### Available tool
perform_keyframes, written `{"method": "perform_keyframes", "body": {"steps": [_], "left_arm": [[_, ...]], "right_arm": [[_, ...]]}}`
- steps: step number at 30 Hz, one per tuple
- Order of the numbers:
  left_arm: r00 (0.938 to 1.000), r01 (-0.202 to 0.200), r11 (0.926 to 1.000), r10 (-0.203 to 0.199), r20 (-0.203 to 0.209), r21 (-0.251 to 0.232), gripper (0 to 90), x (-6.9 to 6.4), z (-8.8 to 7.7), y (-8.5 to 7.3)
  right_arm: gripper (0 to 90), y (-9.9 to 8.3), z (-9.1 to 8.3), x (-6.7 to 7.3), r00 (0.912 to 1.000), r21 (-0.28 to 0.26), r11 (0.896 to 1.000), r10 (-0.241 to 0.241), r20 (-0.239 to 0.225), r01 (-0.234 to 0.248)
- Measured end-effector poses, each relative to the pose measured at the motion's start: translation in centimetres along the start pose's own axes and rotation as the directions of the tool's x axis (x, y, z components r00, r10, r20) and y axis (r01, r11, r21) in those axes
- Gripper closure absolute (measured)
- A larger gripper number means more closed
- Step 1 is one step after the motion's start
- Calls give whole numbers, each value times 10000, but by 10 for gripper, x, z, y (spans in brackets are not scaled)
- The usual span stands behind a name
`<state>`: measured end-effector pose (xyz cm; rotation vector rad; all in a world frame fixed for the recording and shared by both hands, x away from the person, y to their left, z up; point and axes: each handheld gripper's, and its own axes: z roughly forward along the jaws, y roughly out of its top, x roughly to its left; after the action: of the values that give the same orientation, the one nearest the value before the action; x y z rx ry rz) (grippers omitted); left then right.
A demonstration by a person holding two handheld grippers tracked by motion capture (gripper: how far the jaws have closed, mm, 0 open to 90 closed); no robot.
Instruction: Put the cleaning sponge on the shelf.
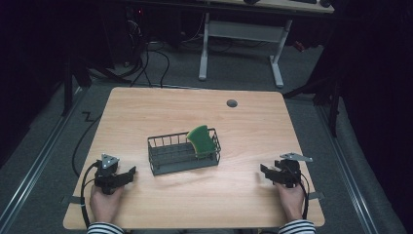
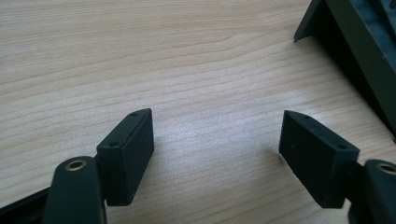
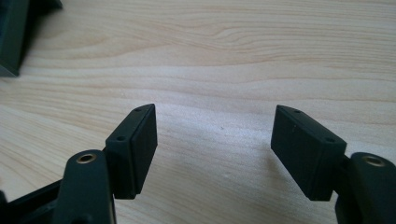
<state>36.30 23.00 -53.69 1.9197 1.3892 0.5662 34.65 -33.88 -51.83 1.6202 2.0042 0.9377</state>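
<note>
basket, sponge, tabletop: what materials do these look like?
Basket: thin dark wire bars with see-through sides, probably coated metal. Sponge: bright green, matte, thick curved slab standing in the basket, likely foam; fibre texture too small to tell. Tabletop: pale wood grain, smooth with slight sheen, perhaps laminate.

Light wood-grain table (image 1: 243, 190); dark grey wire basket (image 1: 182, 156) holding a green sponge (image 1: 201, 140) with a yellow edge; black hand-held grippers; striped black-and-white sleeves (image 1: 104, 228).

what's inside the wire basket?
A green sponge stands on edge at the right end of the wire basket, poking above the rim. The rest looks empty; the sponge's lower part and the floor behind it are hidden.
</note>
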Motion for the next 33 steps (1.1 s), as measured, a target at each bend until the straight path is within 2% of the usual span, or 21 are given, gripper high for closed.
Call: {"method": "perform_keyframes", "body": {"steps": [8, 11, 15, 18, 21, 25, 33], "left_arm": [[10000, -11, 10000, 11, -22, -11, 270, 0, 0, 0], [10000, -6, 10000, 6, -5, -3, 270, 0, 0, 0], [10000, -15, 10000, 15, -23, -12, 270, 0, 0, 0], [10000, -18, 10000, 18, -38, 4, 270, 0, 0, 0], [10000, -15, 10000, 15, -59, -23, 270, -1, 0, 0], [9994, -229, 9997, 230, -250, 59, 264, -4, 1, 0], [9995, -182, 9998, 183, -246, 58, 264, -4, 0, 0]], "right_arm": [[310, -6, 1, 0, 9996, -60, 10000, 19, 280, -17], [308, -8, 3, 0, 9983, 97, 10000, -25, 587, 19], [305, -9, 3, 1, 9974, -12, 10000, 1, 721, 0], [293, -12, 6, 6, 9897, -161, 9980, -580, 1307, 606], [282, -12, 6, 5, 9907, -142, 9988, -456, 1282, 478], [274, -12, 7, 6, 9899, -134, 9988, -442, 1350, 464], [274, -12, 7, 6, 9898, -121, 9989, -442, 1354, 463]]}}
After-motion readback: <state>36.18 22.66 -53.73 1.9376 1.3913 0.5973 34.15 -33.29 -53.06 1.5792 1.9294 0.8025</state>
